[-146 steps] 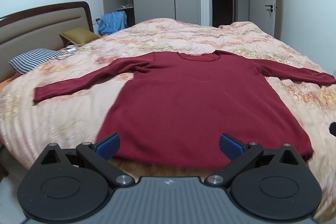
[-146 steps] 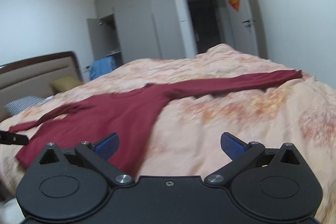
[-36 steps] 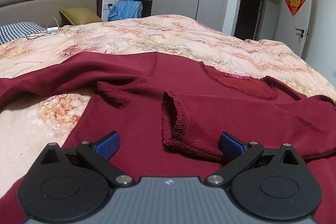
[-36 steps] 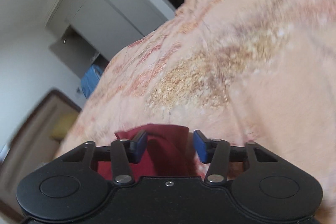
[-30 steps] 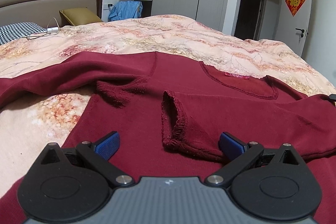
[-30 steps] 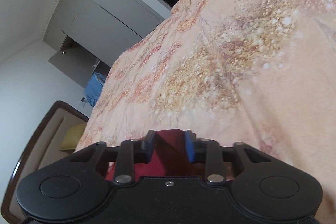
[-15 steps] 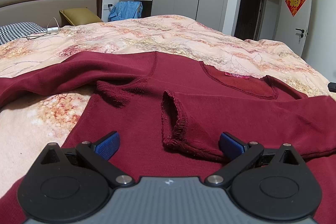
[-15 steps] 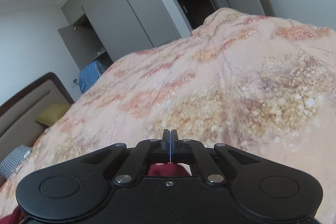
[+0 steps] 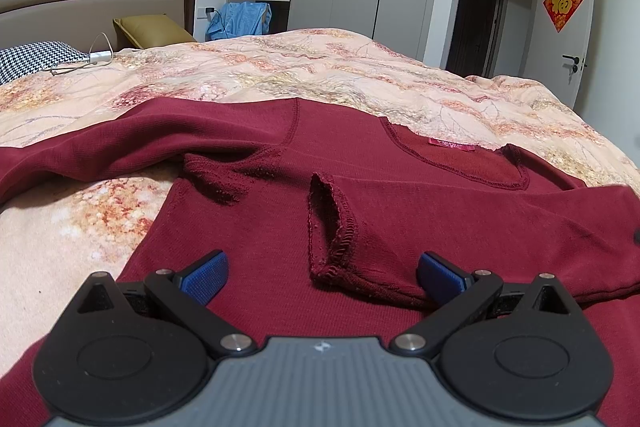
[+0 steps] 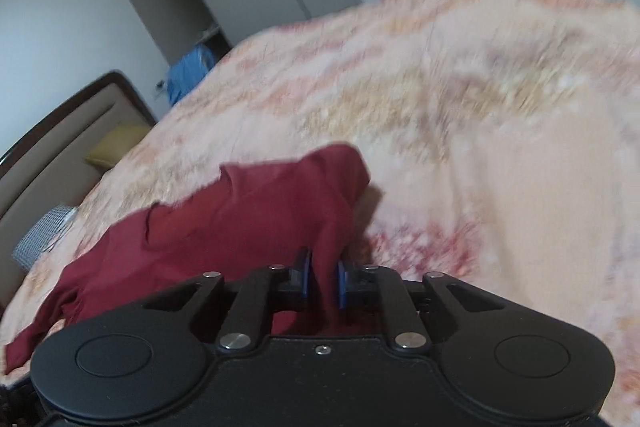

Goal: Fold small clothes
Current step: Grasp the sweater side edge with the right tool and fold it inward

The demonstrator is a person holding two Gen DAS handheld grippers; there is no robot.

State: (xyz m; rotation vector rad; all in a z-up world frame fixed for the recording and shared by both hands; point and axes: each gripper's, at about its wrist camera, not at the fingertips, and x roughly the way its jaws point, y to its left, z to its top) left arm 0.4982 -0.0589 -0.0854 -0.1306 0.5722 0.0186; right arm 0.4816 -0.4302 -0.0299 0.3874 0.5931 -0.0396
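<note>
Left wrist view: left tongs (image 9: 320, 275) stand wide, holding nothing, low over the dark red sweater (image 9: 248, 227) spread on the bed (image 9: 320, 67). One sleeve is already folded across the chest; its cuff (image 9: 332, 227) lies open just ahead of the tongs, between the pads. The other sleeve runs out to the left. A small red label (image 9: 451, 143) sits at the neck, print too small to read. The white door (image 9: 568, 39) carries a red diamond sign with the character 福 in gold.

Right wrist view, blurred: right tongs (image 10: 322, 281) are pinched narrow on a fold of the sweater, jaws just closed in, cloth clearly between the pads. The fabric rises in a peak from the bed toward the grip.

Handling, my guess: soft knit, light, limp, stretches and sags, not slippery or fragile. Best held at hems, cuffs or shoulder seams; pinch both layers or the lower one drops.
</note>
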